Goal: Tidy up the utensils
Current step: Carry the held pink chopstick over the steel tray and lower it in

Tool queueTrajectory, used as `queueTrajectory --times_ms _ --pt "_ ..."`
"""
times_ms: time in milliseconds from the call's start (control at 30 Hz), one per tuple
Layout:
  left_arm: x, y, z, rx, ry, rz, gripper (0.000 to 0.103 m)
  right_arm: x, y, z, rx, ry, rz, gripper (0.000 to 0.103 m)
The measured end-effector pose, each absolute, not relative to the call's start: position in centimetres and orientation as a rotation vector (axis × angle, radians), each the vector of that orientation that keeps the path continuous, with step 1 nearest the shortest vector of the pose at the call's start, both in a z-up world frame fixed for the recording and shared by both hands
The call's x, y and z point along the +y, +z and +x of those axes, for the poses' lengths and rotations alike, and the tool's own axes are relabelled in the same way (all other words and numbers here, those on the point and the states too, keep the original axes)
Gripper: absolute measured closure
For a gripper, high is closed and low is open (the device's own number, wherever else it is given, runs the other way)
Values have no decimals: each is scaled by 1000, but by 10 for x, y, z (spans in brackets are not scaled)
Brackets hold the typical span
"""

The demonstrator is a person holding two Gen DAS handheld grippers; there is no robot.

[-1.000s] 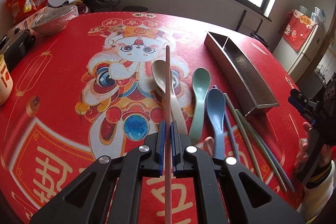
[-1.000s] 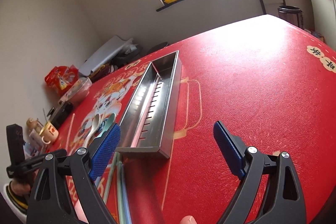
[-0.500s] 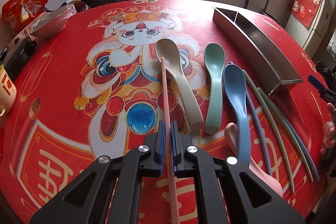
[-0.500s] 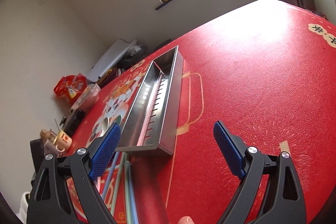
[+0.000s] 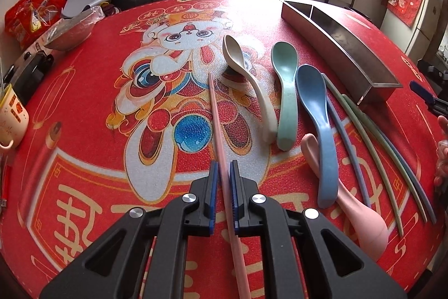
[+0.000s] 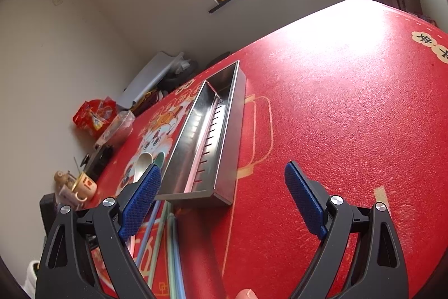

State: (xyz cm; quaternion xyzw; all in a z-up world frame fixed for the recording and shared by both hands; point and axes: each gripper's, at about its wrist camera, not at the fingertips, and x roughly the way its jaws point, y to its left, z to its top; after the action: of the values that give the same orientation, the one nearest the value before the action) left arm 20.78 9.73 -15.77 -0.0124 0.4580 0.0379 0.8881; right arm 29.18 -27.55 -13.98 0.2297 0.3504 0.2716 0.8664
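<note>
while your left gripper (image 5: 223,181) looks along the worktop (image 5: 84,108), the pink chopstick (image 5: 217,119) lies between its two blue fingers (image 5: 213,187), which stand narrowly apart on each side of it. a thin gap shows at each pad, so i cannot tell if they really pinch the stick. the chopstick runs straight forward from the fingers, its far tip reaching toward the beige spoon (image 5: 249,74), and its near end passes under the gripper body toward you.

to the right of the chopstick you have the other utensils on the red cloth: the beige spoon, the green spoon (image 5: 285,91), the blue spoon (image 5: 316,114) which lies partly over the pink spoon (image 5: 361,226), and then a group of thin blue and green chopsticks (image 5: 372,142). the metal tray (image 5: 350,52) stands beyond them, at the right, with a divider along its length.

your left gripper is held low and nearly level over the near edge of the worktop. your right gripper (image 6: 221,198) is tilted, so the worktop looks sloped in its view. its fingers (image 6: 303,203) are spread wide and hold nothing. the near end of the metal tray (image 6: 196,159) is seen between them, closer to the left finger, and both compartments hold no utensil.
</note>
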Motion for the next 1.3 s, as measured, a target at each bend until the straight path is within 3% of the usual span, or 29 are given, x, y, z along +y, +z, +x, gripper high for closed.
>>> queueTrajectory --times_ms 233,500,933,1300 --pt "116 -153 212 931 63 -203 98 -278 -141 293 735 567 494 16" --pt "113 -110 220 849 33 -259 98 -277 -142 293 744 575 492 16" --pt "6 -84 320 806 -148 -321 98 -301 -154 303 772 457 603 16" --pt "-52 -117 414 949 -112 -335 98 -302 -158 308 789 472 616 16"
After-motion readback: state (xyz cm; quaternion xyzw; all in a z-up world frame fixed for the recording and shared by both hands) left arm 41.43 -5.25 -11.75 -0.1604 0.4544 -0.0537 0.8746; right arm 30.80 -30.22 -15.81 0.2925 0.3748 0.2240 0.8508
